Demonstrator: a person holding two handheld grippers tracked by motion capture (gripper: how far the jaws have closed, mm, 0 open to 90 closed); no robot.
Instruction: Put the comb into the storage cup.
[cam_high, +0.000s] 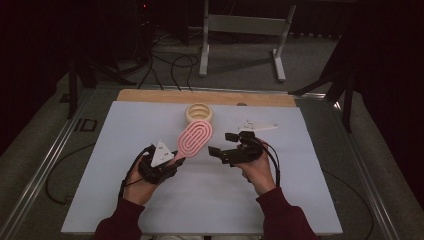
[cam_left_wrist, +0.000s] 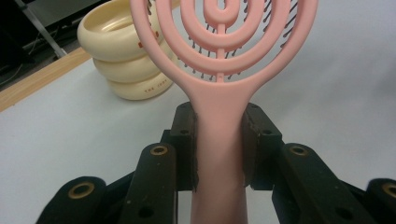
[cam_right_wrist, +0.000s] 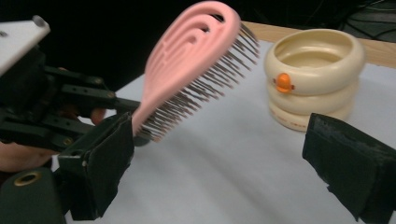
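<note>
On the white table (cam_high: 125, 150), left claw (cam_left_wrist: 219, 140) grips pink hairbrush (cam_left_wrist: 219, 60).

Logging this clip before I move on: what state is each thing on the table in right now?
Pink hairbrush: held off the table by its handle, bristles facing down.
Cream ringed container: upright on the white sheet, open-topped, untouched.
Left tool: shut on the brush handle.
Right tool: jaws wide open, nothing between them, beside the brush head.
</note>
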